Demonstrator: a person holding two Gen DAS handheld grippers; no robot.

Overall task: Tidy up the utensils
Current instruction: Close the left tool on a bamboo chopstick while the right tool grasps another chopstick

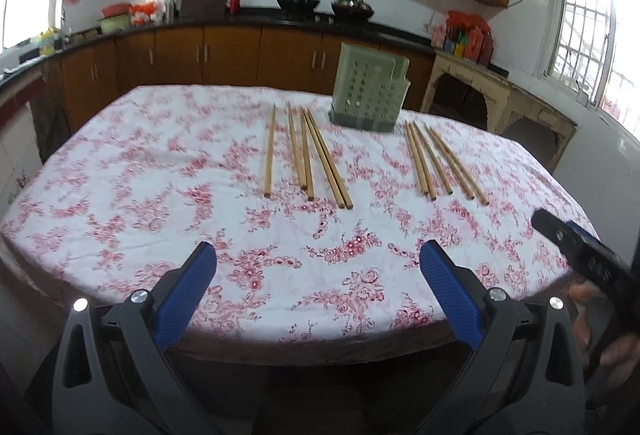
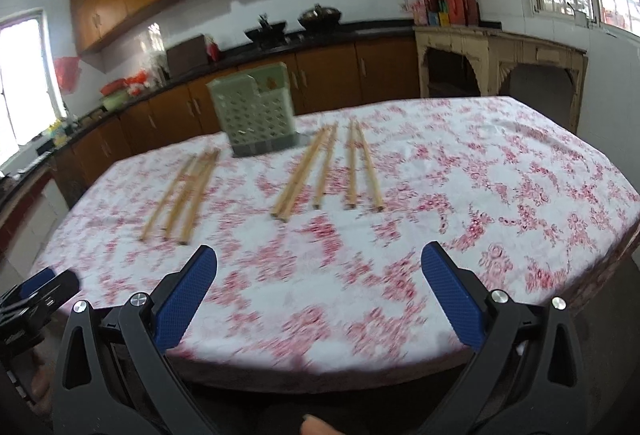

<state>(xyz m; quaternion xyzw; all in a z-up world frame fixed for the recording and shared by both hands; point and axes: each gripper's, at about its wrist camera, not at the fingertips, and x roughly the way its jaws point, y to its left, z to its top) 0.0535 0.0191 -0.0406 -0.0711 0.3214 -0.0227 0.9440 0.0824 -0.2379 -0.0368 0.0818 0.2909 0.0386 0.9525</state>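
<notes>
Pale wooden chopsticks lie in two loose groups on the round table (image 1: 120, 171) with its white cloth printed in pink flowers: the left group of wooden chopsticks (image 1: 304, 155) at about twelve o'clock in the left wrist view, the right group of wooden chopsticks (image 1: 440, 163) toward one o'clock. The pale green perforated plastic utensil holder (image 1: 370, 89) stands upright between them at the far side.

Nothing has been picked up yet, so I judge this the opening approach. The left gripper (image 1: 318, 269) hangs released, blue pads wide apart over the near edge; the right gripper (image 2: 320, 271) is likewise spread and empty. The next move calls for reaching forward and closing on one stick, thin and flat against cloth.

The right wrist view is motion-blurred, so its stick count is uncertain. The holder's inside is hidden.
</notes>
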